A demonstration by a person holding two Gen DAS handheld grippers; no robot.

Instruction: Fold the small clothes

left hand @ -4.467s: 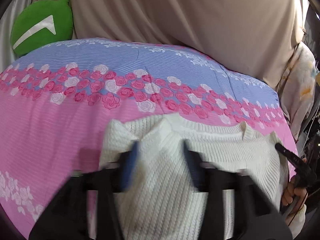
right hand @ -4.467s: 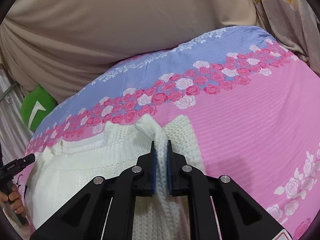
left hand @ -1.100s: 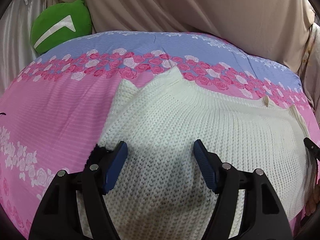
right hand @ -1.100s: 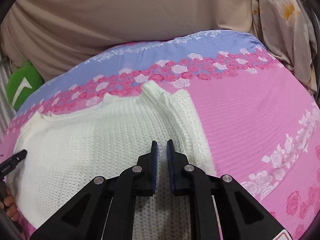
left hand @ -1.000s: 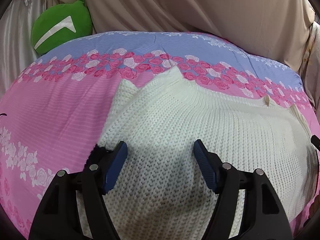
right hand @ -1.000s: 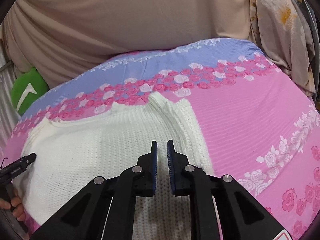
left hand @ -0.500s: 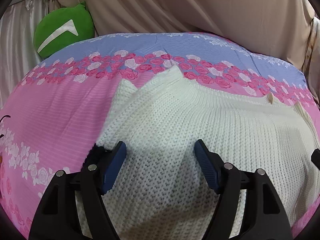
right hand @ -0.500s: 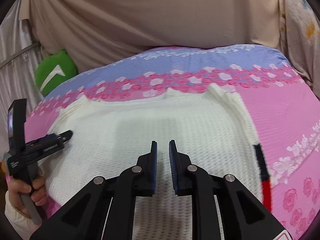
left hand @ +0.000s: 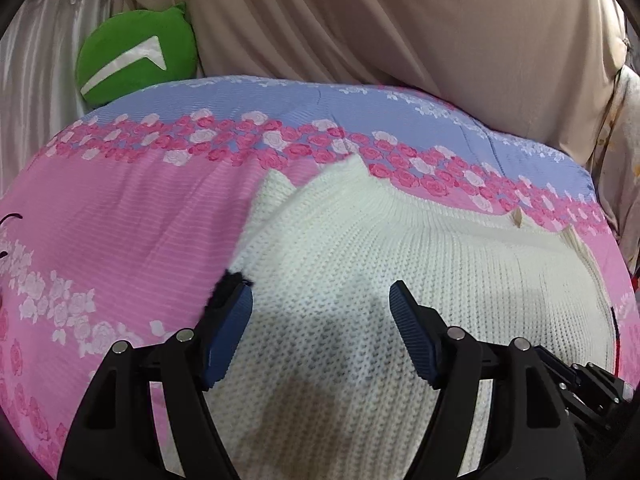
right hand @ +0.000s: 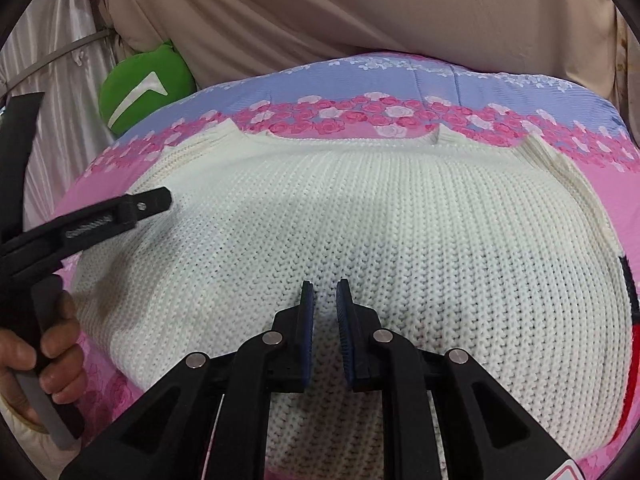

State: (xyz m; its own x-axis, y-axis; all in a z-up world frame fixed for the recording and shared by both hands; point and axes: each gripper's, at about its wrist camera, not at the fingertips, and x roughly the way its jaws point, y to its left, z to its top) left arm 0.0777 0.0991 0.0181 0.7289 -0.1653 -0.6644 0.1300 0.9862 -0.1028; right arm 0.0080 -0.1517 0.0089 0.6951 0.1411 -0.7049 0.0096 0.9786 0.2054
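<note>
Chunky matt knit sweater (right hand: 400, 216) on smooth cotton bedsheet (right hand: 500, 92).

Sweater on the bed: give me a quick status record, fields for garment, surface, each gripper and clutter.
garment: white knit sweater, spread flat, neckline at the far edge
surface: pink and blue rose-print bedspread
left gripper: jaws wide apart above the sweater's left part, nothing between the pads
right gripper: narrow gap between the jaws, above the sweater's middle, no fabric pinched
person's hand: around the left gripper's handle
clutter: green cushion at the bed's far left corner
fold state: no fold visible yet
</note>
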